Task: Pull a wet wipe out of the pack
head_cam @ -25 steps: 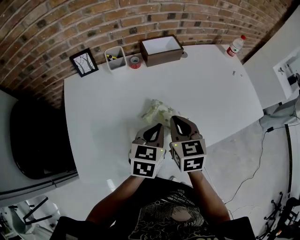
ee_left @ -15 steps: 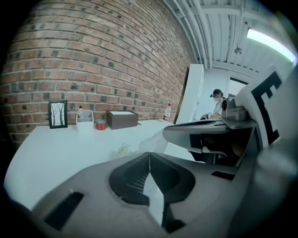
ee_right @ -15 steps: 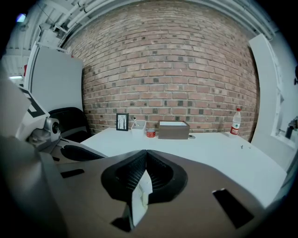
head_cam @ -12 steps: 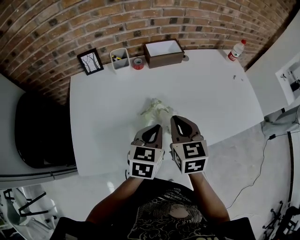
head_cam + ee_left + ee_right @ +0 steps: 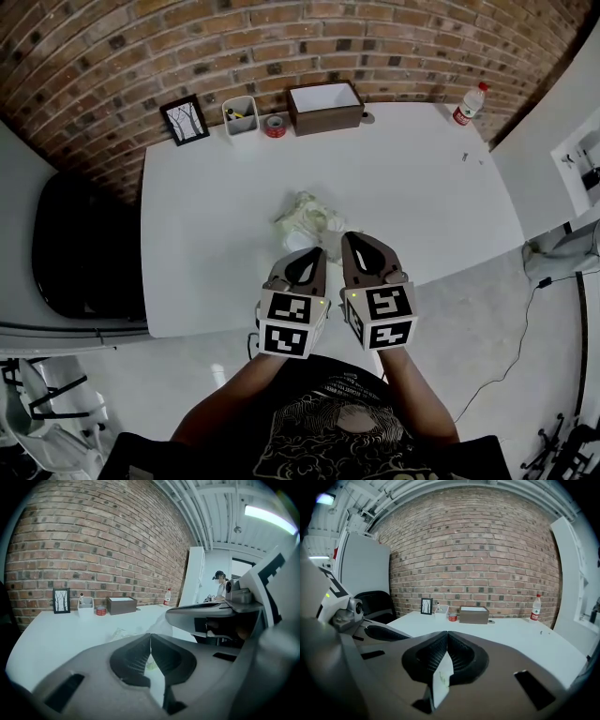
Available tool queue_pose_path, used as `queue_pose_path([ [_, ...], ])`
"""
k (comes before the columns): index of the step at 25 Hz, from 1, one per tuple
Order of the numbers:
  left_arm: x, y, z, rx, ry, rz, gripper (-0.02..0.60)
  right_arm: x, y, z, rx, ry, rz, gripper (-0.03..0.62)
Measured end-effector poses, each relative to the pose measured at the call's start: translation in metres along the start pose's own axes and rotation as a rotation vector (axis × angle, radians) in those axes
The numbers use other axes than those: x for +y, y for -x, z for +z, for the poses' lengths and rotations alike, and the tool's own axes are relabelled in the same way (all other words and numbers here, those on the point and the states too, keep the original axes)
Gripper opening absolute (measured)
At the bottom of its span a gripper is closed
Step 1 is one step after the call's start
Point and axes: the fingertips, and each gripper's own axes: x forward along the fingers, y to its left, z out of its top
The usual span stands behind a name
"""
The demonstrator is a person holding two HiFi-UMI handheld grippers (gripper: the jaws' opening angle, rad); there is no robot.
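Held side by side, the left gripper [image 5: 150, 638] and right gripper [image 5: 446, 635] are both clamped tight, each pinching a white wet wipe [image 5: 440, 681] sheet. The crumpled pack [image 5: 305, 216] lies on the white table [image 5: 206, 244], near the 2 tools at 12 o'clock.

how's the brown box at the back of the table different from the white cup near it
The brown box is dark outside with a white inside; the white cup is white all over. The box is wide and low, the cup narrower. The cup holds small items; none show in the box. Both are open-topped and stand at the back edge of the table, either side of the red tape roll.
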Motion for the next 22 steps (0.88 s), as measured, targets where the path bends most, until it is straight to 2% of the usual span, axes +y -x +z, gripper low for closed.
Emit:
queue_pose_path([
  [14, -0.041, 0.013, 0.001, -0.05, 0.011, 0.072, 0.012, -0.003, 0.048, -0.018, -0.019, 0.035, 0.082, 0.017],
  [22, -0.058, 0.025, -0.002, -0.081, -0.022, 0.097, 0.012, 0.003, 0.068, -0.029, -0.014, 0.052, 0.117, 0.017],
])
